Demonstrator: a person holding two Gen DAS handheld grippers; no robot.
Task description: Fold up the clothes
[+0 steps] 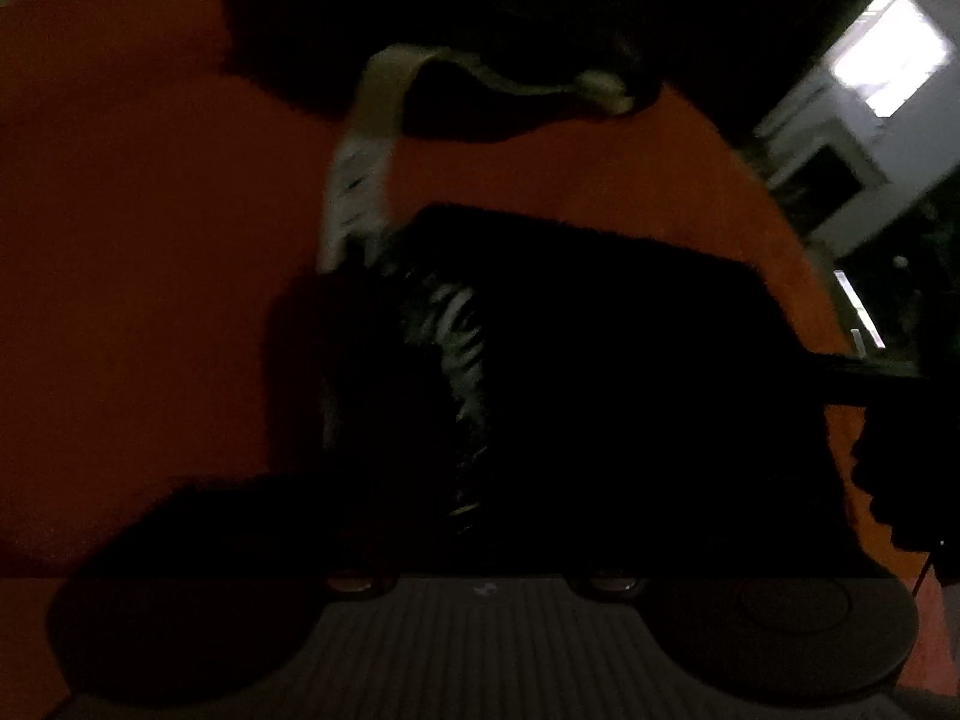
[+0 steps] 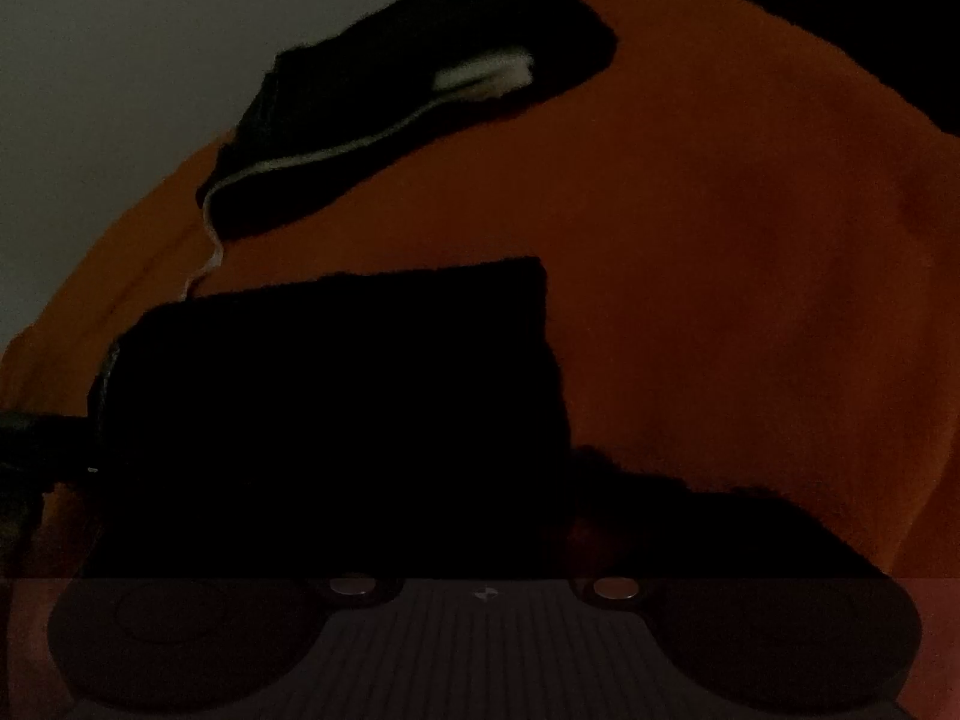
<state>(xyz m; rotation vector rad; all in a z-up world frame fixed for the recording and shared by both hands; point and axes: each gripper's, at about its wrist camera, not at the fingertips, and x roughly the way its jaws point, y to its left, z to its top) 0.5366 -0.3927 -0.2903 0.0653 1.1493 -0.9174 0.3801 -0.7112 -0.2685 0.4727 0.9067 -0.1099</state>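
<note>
The black garment (image 2: pixel 336 420) lies folded on the orange cover (image 2: pixel 750 240), close under both grippers; a second dark piece (image 2: pixel 420 96) with a white strip lies beyond. It's too dark to tell whether either gripper's jaws are closed on the cloth.

No legible text or labels

A folded black garment (image 2: pixel 336 408) lies flat on the orange cover (image 2: pixel 720 240), a squarish dark block. Beyond it on the cover lies a second black garment (image 2: pixel 420 90), rumpled, with a white label and white trim showing.
</note>
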